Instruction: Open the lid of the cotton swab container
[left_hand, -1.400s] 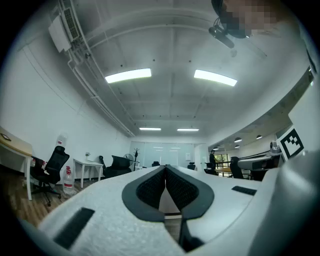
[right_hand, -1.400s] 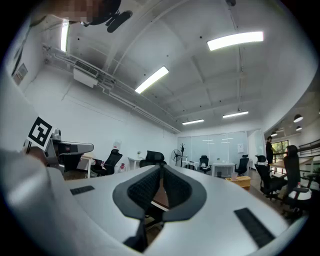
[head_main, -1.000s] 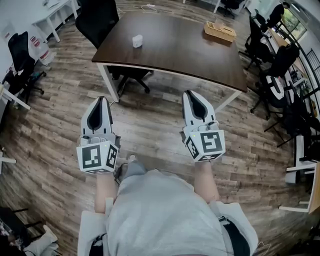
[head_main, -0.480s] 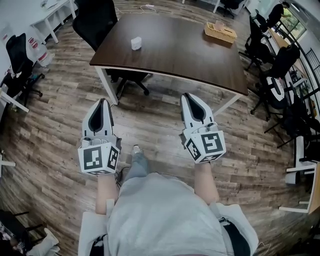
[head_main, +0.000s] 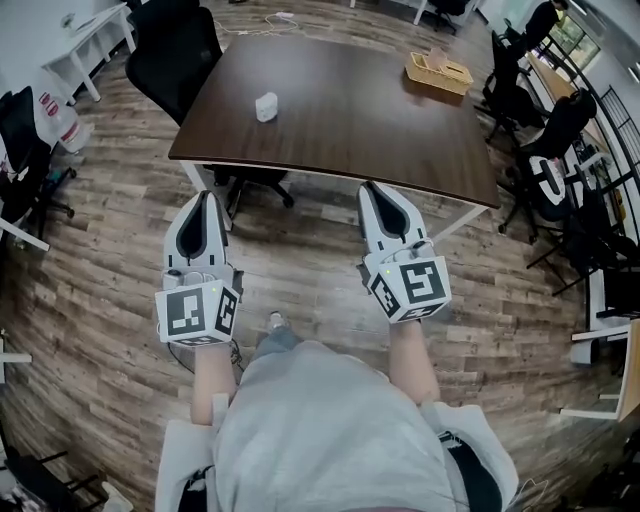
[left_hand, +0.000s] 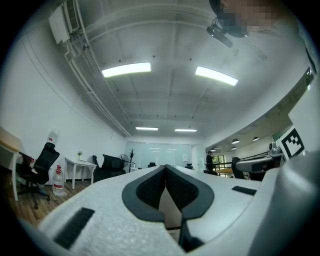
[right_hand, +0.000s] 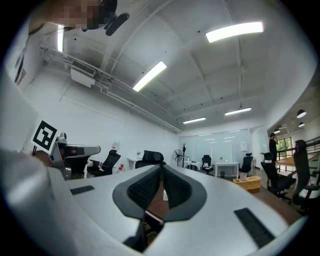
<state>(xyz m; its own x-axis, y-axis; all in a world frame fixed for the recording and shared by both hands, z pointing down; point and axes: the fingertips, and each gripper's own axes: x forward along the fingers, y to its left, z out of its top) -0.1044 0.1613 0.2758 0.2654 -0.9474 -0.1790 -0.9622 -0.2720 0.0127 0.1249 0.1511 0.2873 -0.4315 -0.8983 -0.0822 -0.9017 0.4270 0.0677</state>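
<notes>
A small white cotton swab container (head_main: 266, 106) stands on the left part of a dark wooden table (head_main: 350, 120) ahead of me. In the head view my left gripper (head_main: 206, 197) and right gripper (head_main: 373, 187) are held over the floor short of the table's near edge. Both are shut with nothing between their jaws. In the left gripper view the closed jaws (left_hand: 165, 169) point level across the room. The right gripper view shows its closed jaws (right_hand: 161, 168) with the table top and a sliver of the white container (right_hand: 165, 195) between them.
A wicker tray (head_main: 439, 68) sits at the table's far right. A black office chair (head_main: 172, 55) stands at the table's left end, more chairs (head_main: 555, 130) line the right side. A white desk (head_main: 85, 28) is at far left. Wood plank floor lies between me and the table.
The table and container have drawn closer and lower in the head view as I step forward. Both grippers keep their pose and stay shut.
</notes>
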